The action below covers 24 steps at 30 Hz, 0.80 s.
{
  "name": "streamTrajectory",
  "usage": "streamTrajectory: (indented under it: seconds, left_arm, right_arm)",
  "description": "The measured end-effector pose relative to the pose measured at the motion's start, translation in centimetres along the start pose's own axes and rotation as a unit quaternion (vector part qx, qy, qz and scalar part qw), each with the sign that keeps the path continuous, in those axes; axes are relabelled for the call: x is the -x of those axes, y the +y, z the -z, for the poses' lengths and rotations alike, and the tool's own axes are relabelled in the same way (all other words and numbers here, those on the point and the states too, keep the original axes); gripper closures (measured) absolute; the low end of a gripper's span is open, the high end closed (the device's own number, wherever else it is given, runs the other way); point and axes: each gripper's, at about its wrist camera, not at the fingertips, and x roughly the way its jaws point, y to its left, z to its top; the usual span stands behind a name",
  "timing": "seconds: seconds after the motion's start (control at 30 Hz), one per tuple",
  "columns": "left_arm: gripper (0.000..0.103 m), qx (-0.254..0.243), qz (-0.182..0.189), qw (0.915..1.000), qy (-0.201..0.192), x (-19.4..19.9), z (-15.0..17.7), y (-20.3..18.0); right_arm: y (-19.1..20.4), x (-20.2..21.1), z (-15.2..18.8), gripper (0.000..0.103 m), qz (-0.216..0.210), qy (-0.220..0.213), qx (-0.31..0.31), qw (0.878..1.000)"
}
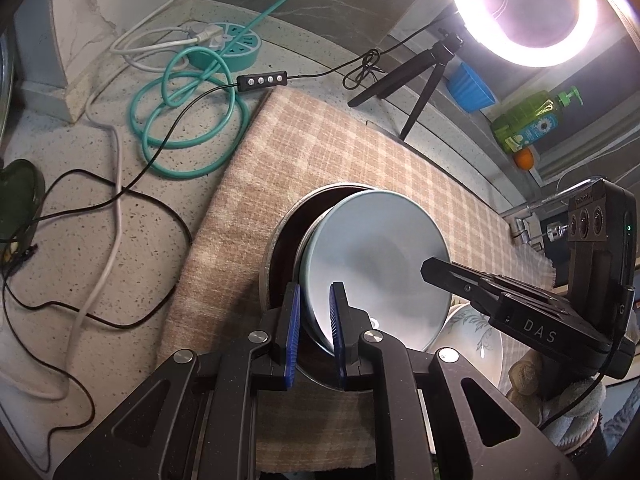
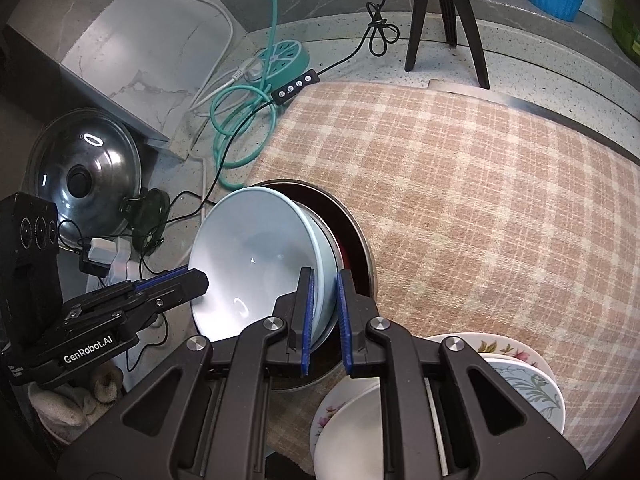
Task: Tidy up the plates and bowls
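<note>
one pale blue bowl (image 2: 256, 264) pinched at opposite rims by two grippers, left (image 1: 316, 332) and right (image 2: 325, 320), over one dark pan (image 2: 352, 240)

Left gripper (image 1: 316, 312): black angular linkage arms, silver round pivot screws, blue ribbed pads (image 1: 293, 332). Right gripper (image 2: 325, 312): same build; white "DAS" lettering on side, black cable trailing. "GenRobot.AI" on left gripper's side. Light knit gloves underneath both.

Bright ring-lit scene, heavy fisheye warp.
Blown out at the ring light (image 1: 524, 8) top right of the left wrist view; glare patches on the pale blue bowl (image 2: 256, 264) and pot lid (image 2: 86, 176); dark, curved at corners; sharp mid-frame, soft at edges.
</note>
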Motion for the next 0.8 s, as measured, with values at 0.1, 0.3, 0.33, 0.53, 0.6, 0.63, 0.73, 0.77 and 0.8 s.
streamTrajectory:
  seconds: [0.1, 0.3, 0.33, 0.53, 0.6, 0.63, 0.73, 0.77, 0.8]
  left_arm:
    - [0.090, 0.001, 0.003, 1.0000, -0.002, 0.3, 0.0, 0.1]
    - [0.089, -0.009, 0.000, 0.9999, -0.005, 0.8, 0.0, -0.1]
    - [0.087, -0.011, -0.001, 0.9999, -0.007, 1.0, 0.0, -0.2]
    - [0.079, -0.018, -0.001, 0.9994, -0.028, 2.5, 0.2, 0.0]
    - [0.079, -0.010, 0.007, 0.9994, -0.032, 2.6, 0.3, 0.4]
    - [0.079, -0.004, 0.009, 0.9994, -0.032, 2.6, 0.4, 0.9]
    - [0.079, 0.015, 0.009, 0.9995, -0.028, 2.2, 0.6, 2.1]
    - [0.079, 0.019, 0.010, 0.9994, -0.026, 2.2, 0.7, 2.4]
    - [0.079, 0.023, 0.009, 0.9994, -0.026, 2.1, 0.8, 2.7]
  right_arm:
    - [-0.1, 0.3, 0.1, 0.090, -0.005, -0.003, -0.002, 1.000]
    - [-0.2, 1.4, 0.1, 0.078, -0.012, -0.018, -0.002, 1.000]
    - [-0.2, 1.7, 0.1, 0.068, -0.015, -0.023, -0.003, 1.000]
    - [-0.5, 3.6, 0.5, 0.053, -0.019, -0.050, -0.001, 0.999]
    - [-0.9, 4.1, 0.8, 0.050, -0.021, -0.056, -0.004, 0.998]
    - [-1.3, 4.2, 0.9, 0.050, -0.021, -0.057, -0.006, 0.998]
    - [-2.3, 4.4, 1.4, 0.050, -0.021, -0.055, -0.016, 0.998]
    - [-2.7, 4.5, 1.6, 0.050, -0.020, -0.054, -0.020, 0.998]
    - [-3.2, 4.5, 1.8, 0.050, -0.018, -0.054, -0.025, 0.998]
